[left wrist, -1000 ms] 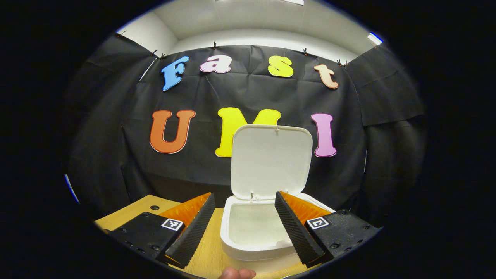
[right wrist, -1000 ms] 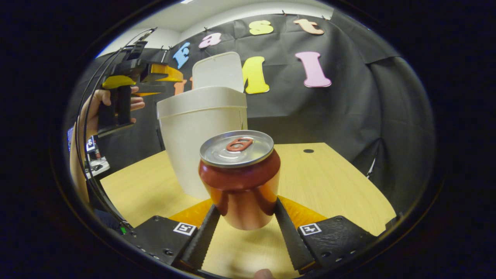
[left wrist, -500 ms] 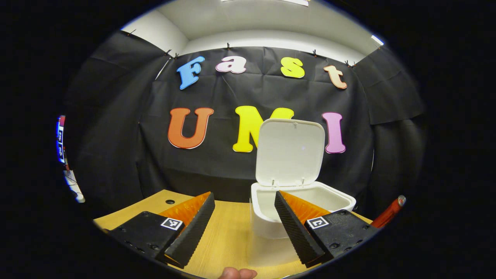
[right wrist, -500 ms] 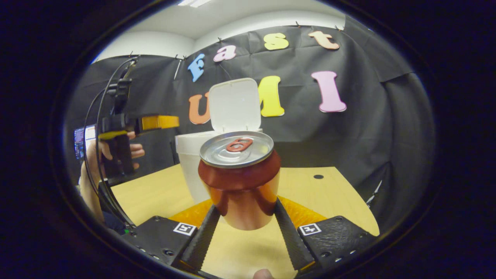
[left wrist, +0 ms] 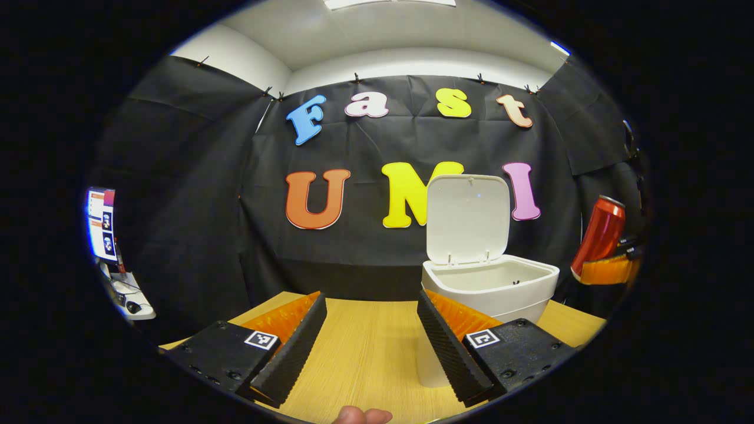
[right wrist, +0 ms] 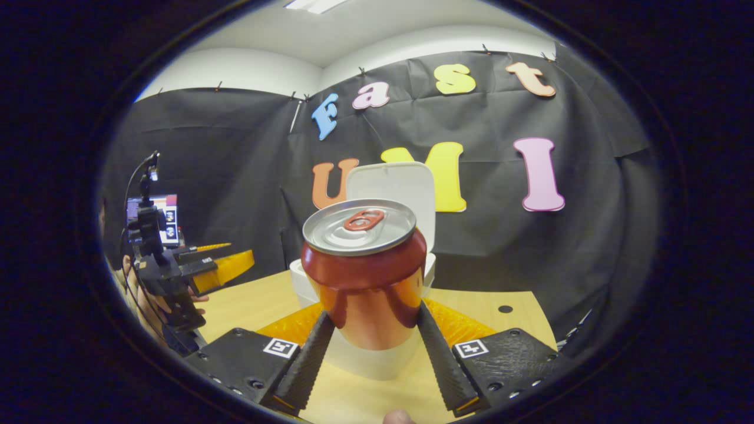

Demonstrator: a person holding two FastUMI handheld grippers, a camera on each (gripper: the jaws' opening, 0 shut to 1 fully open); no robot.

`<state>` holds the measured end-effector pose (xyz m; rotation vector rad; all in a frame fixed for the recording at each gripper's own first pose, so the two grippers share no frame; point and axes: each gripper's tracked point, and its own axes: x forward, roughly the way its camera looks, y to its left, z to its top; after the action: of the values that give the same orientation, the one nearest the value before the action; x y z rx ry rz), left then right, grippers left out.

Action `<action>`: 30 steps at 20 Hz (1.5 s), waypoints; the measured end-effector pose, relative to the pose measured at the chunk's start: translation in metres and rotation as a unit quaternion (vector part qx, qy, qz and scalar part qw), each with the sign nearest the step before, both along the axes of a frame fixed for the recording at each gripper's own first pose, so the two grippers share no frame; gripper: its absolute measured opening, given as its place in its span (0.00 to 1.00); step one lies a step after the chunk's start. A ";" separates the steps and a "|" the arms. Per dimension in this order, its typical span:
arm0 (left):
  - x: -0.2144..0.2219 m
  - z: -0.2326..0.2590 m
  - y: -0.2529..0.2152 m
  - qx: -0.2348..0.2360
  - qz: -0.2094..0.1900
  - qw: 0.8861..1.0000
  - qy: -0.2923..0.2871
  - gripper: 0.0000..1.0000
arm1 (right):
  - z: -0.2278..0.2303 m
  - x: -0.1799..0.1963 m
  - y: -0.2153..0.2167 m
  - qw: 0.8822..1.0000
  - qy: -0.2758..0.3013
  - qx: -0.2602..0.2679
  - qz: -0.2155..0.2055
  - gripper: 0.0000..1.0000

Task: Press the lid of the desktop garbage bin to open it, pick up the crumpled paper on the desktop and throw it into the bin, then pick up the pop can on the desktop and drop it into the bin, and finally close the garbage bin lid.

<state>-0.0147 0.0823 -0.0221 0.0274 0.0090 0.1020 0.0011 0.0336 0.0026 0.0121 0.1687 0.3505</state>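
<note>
In the right gripper view my right gripper [right wrist: 372, 347] is shut on a red pop can [right wrist: 365, 277], held upright well above the wooden table [right wrist: 253, 297]. Behind the can stands the white bin [right wrist: 301, 282] with its lid [right wrist: 406, 185] raised. In the left gripper view my left gripper [left wrist: 368, 341] is open over the table with nothing between its fingers. The bin [left wrist: 506, 288] stands to its right with the lid [left wrist: 468, 218] upright. The pop can [left wrist: 601, 235] hangs in the air at the far right, higher than the bin's rim. My left gripper [right wrist: 221, 265] is also seen held by a hand at the left.
The wooden table [left wrist: 365, 347] runs under both grippers, with a cable hole [right wrist: 505, 308] near its right edge. A monitor and desk [left wrist: 103, 227] sit beyond the booth at the left. A fingertip [left wrist: 359, 416] shows at the bottom edge.
The right gripper has lifted the can higher, level with the bin's top. The left gripper has drawn back and to the left, away from the bin.
</note>
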 end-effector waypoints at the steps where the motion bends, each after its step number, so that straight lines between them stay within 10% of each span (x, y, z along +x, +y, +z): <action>1: -0.004 0.000 0.005 0.006 0.006 1.000 -0.001 1.00 | 0.010 0.005 0.005 1.000 -0.002 0.006 0.007 0.81; 14: -0.033 -0.006 0.006 0.006 0.003 1.000 -0.010 0.99 | 0.034 0.112 0.042 0.999 0.032 -0.004 -0.005 0.81; 30: -0.037 -0.023 0.018 -0.009 0.007 1.000 0.004 1.00 | -0.001 0.141 0.050 0.995 0.092 -0.015 -0.023 0.83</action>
<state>-0.0513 0.1007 -0.0454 0.0096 0.0186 0.1160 0.1419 0.0841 0.0011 0.0183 0.3548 0.3013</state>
